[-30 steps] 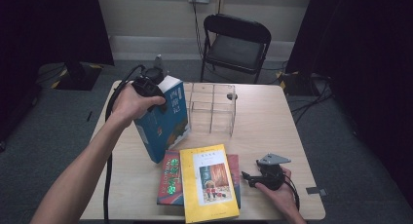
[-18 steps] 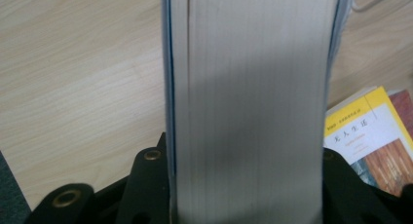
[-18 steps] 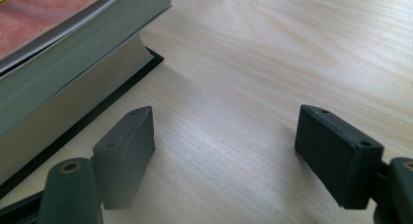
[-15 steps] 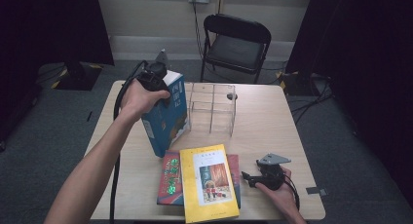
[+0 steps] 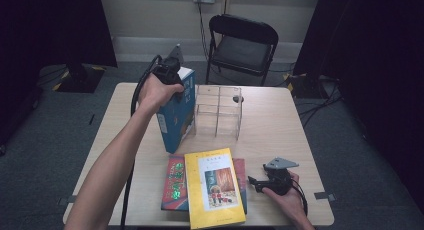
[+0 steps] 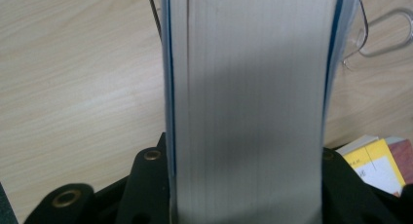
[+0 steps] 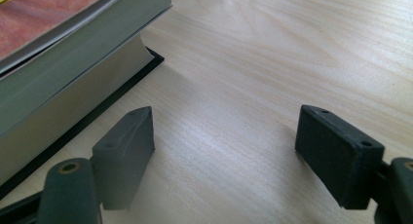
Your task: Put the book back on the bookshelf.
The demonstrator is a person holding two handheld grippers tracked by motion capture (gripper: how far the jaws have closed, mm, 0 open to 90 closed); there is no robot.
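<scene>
Jaws of left gripper (image 5: 167, 70) clamp blue book (image 5: 176, 115), now raised nearer upright beside wire rack (image 5: 218, 110); right gripper (image 5: 255, 181) jaws apart, idle on bench (image 5: 280, 120)

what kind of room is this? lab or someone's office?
Probably a lab or recording studio rather than an office: black curtains hang at both sides, cables trail over the grey carpet, and a lone black folding chair stands behind the light wooden table, where books and a clear rack look staged.

Pale wood grain with a smooth, faintly sheened finish is seen on the desk (image 7: 272, 53); matt black plastic on the right tongs (image 7: 224, 151); glossy covers on the blue book (image 5: 176, 115) and yellow book (image 5: 214, 187); clear plastic on the rack (image 5: 218, 110)
</scene>
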